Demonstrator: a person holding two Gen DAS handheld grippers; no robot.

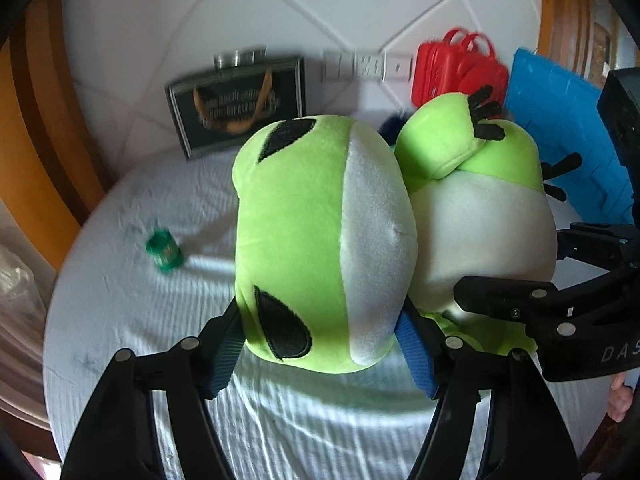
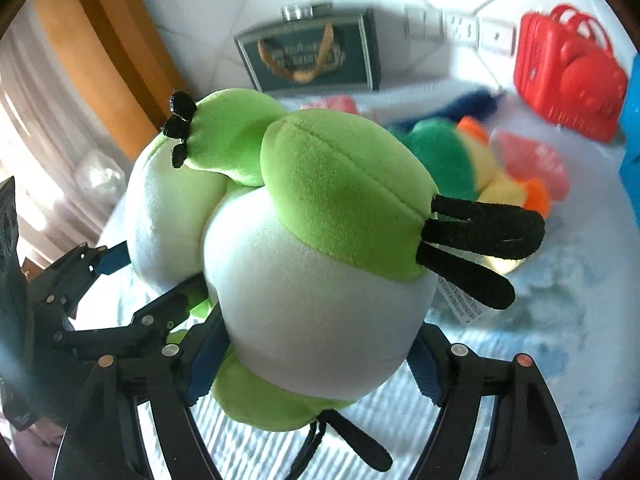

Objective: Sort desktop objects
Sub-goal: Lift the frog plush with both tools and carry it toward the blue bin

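A lime-green and white plush toy hangs in the air above the table, held by both grippers. In the left wrist view my left gripper [image 1: 320, 356] is shut on the plush's head [image 1: 320, 220], its blue pads [image 1: 416, 352] pressing both sides below the black eyes. The right gripper's fingers [image 1: 500, 300] reach in from the right under the plush's body. In the right wrist view my right gripper [image 2: 316, 368] is shut on the white belly [image 2: 312, 292]. A green limb with black toes [image 2: 480, 232] sticks out to the right.
The round table has a white cloth [image 1: 120, 320]. A small green cup [image 1: 164, 249] lies at the left. A dark framed box [image 1: 240, 108], red case [image 1: 456, 68] and blue crate [image 1: 568, 136] line the back. A multicoloured plush [image 2: 460, 160] and pink items [image 2: 536, 164] lie behind.
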